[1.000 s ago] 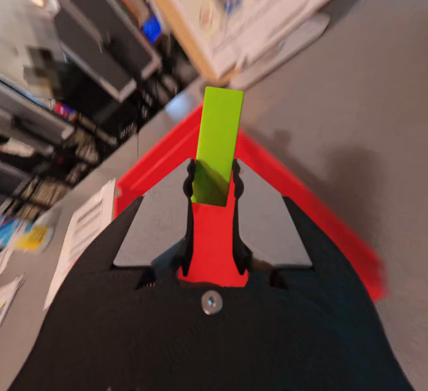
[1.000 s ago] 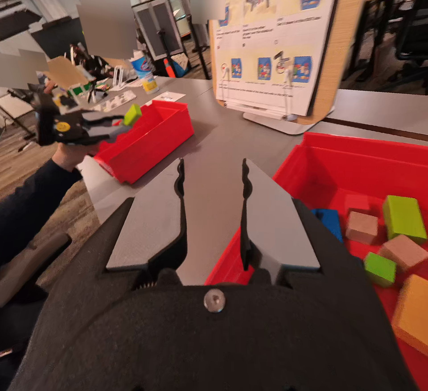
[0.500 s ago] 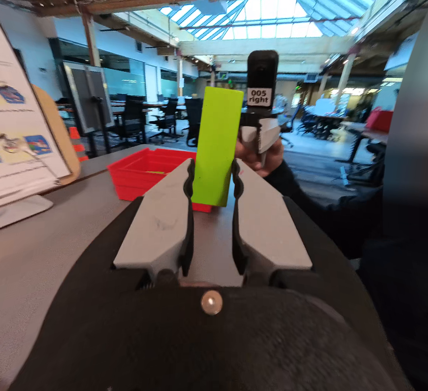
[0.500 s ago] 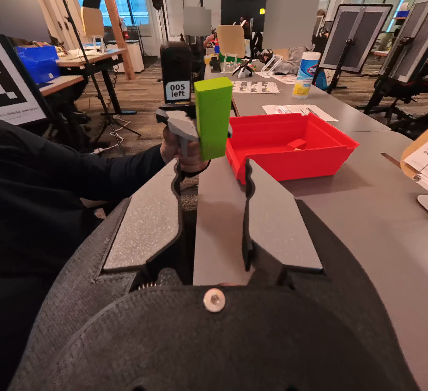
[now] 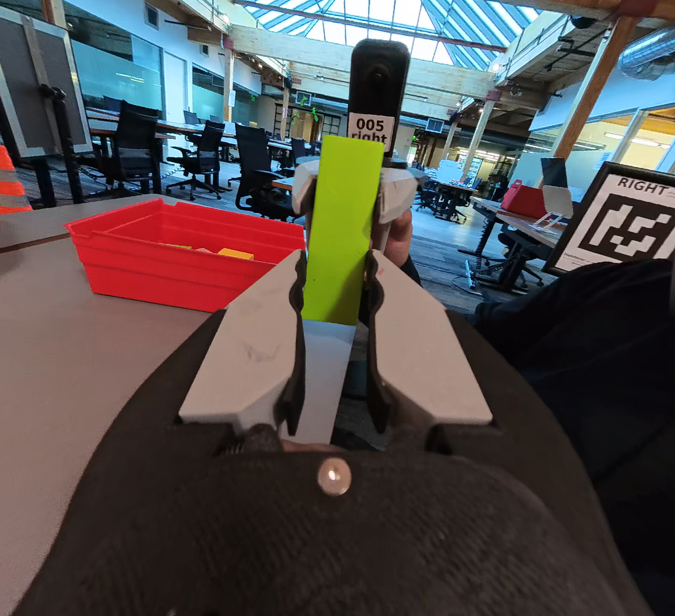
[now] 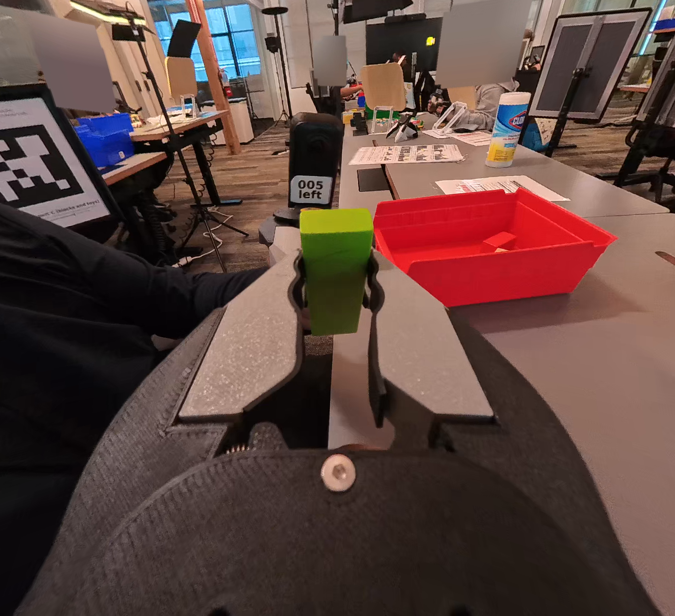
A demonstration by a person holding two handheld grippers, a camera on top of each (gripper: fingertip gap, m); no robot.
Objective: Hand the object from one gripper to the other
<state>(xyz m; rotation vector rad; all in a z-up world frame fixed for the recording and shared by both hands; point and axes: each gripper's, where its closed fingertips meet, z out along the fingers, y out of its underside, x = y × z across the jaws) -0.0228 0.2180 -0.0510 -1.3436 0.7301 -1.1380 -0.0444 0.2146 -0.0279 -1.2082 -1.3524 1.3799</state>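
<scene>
The left gripper [image 5: 334, 279] was closed on the lower end of a lime-green rectangular block [image 5: 341, 229], which stood upright between its fingertips and reached well forward of them. In the right wrist view, the right gripper [image 6: 335, 282] had its two fingers against the block's [image 6: 334, 270] side faces at about mid-height, with no gap visible on either side. Whether it already pressed with holding force could not be told from the frames. From the left wrist view, the right gripper [image 5: 352, 193] sat directly ahead, straddling the block's upper part.

The step in hand appeared to be the transfer of grip. Recommended procedure:

1. Confirm that the right gripper is fully clamped on the flat faces before the left gripper releases.
2. Keep both grippers stationary during the changeover; any twist would likely lever the long block out of a shallow hold.
3. Open the left jaws wide enough to clear the block, then withdraw straight back along the finger axis.

One red bin [image 5: 175, 255] holding coloured blocks lay ahead and to the left of the left gripper. A second red bin [image 6: 485, 270] lay ahead and to the right of the right gripper, on the grey table [image 6: 584, 379]. A dropped block would probably land on the table edge or the floor.
</scene>
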